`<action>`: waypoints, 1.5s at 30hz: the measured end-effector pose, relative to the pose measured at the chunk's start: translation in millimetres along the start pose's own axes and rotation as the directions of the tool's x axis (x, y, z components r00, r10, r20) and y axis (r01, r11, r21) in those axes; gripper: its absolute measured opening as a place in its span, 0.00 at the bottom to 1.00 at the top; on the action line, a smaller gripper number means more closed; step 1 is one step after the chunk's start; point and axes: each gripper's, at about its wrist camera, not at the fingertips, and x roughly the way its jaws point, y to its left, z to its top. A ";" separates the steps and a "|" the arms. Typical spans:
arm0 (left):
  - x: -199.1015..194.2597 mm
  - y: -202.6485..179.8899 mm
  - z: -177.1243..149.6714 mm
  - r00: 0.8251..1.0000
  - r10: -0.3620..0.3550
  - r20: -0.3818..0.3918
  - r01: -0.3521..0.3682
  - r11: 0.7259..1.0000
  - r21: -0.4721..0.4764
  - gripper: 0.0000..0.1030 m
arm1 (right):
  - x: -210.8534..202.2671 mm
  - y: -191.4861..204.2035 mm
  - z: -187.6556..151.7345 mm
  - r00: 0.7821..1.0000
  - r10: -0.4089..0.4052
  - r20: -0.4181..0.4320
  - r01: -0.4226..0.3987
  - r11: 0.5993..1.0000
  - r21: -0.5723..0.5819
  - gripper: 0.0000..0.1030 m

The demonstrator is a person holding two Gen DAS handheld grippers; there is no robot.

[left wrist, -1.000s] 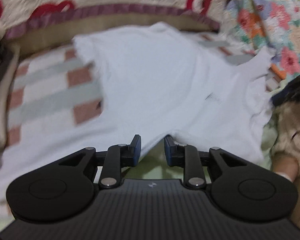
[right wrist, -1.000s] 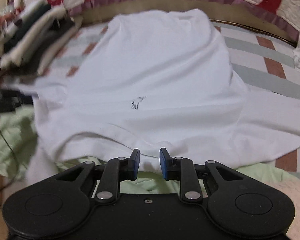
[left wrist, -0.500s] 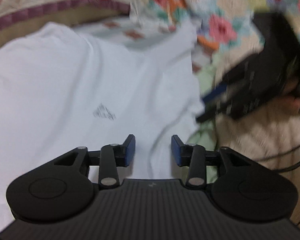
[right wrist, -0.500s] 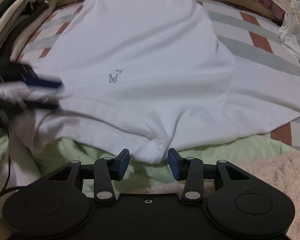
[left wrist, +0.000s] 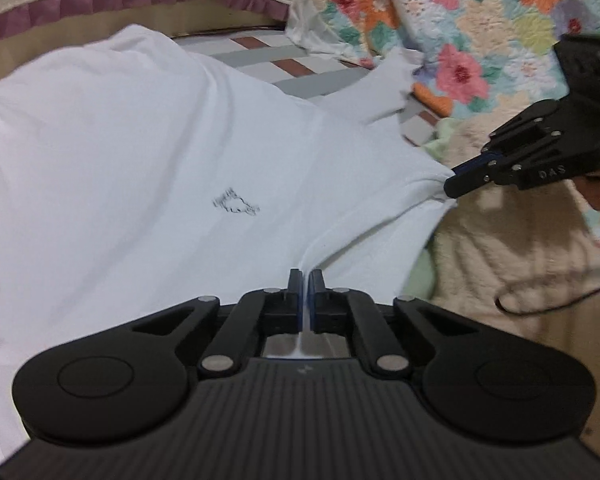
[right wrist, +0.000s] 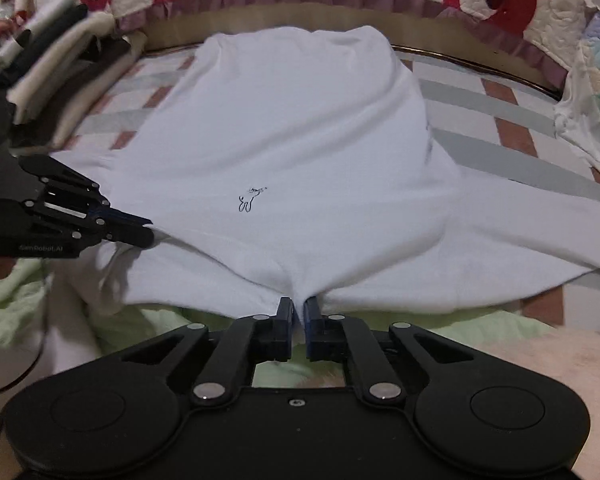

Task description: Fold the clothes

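While the white T-shirt lies spread flat on the striped bed cover, both grippers have pinched its near edge. The left gripper is squeezed tight, with a thin fold of the shirt caught between its pads. The right gripper is squeezed tight too, and it has a bit of the same edge.

I think the shirt will be light, soft and floppy. It will sag and bunch up wherever nothing holds it, so 2 holds are better than 1. I think the best places to grab are the edge near each shoulder, set well apart, so the cloth hangs straight. It does not look slippery, and it will not break.

No box, basket or bin shows here. A stack of folded clothes sits beside the shirt on the bed. A flowery quilt lies on the other side.
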 end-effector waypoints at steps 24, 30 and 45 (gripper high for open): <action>-60.6 65.3 27.0 0.996 0.083 0.037 -0.073 0.971 -0.228 0.41 | -17.8 -24.0 29.6 0.973 0.213 -0.085 -0.224 0.962 -0.155 0.34; -54.8 144.7 50.2 0.886 0.459 0.065 -0.429 0.865 -0.261 0.43 | -10.1 -66.9 98.7 0.967 0.155 0.204 -0.160 0.987 0.009 0.41; 25.3 244.0 61.0 0.823 0.568 -0.012 -0.526 0.754 -0.393 0.41 | 161.5 -124.0 231.2 0.944 -0.019 0.330 -0.031 0.989 0.145 0.43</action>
